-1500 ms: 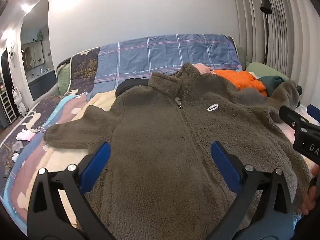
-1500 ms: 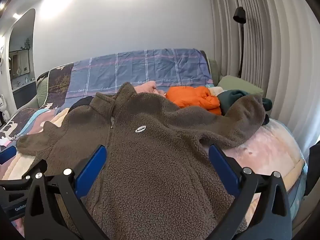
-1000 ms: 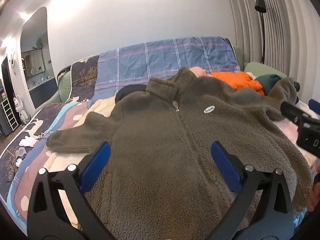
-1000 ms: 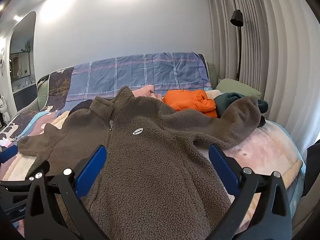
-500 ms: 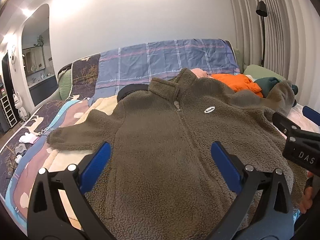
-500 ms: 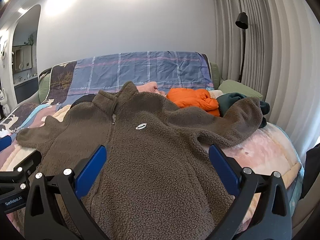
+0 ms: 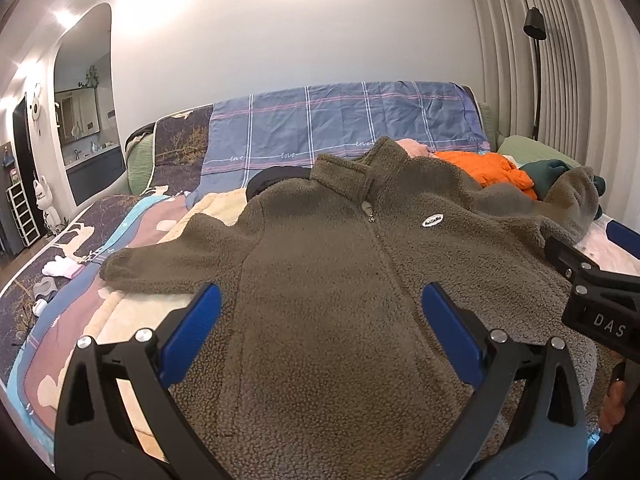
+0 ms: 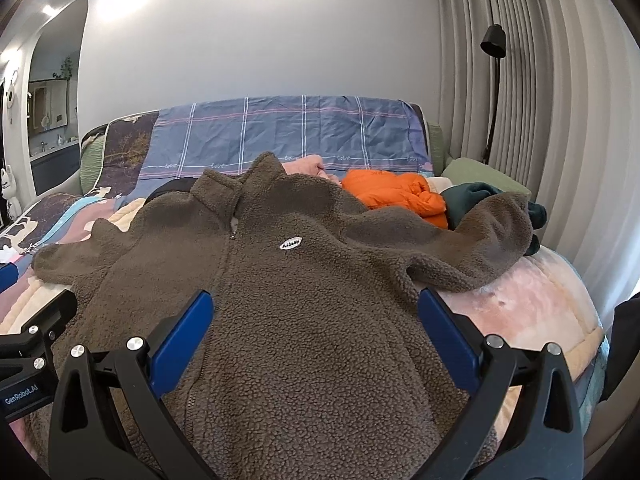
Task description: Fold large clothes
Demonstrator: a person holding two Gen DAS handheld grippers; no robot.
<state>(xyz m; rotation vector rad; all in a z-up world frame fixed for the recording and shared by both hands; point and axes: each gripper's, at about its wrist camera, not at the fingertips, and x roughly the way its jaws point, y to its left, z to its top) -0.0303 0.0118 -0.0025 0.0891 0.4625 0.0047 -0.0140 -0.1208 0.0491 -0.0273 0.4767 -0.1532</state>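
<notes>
A big brown fleece jacket (image 7: pixel 320 280) lies flat on the bed (image 8: pixel 532 304). The left gripper (image 7: pixel 320 332) and right gripper (image 8: pixel 316 332) hang wide open above it, holding nothing.

The right claw (image 7: pixel 616 264) now sits lower at 3 o'clock in the left view; the left claw (image 8: pixel 24 320) shows larger at 9 o'clock in the right view.
</notes>
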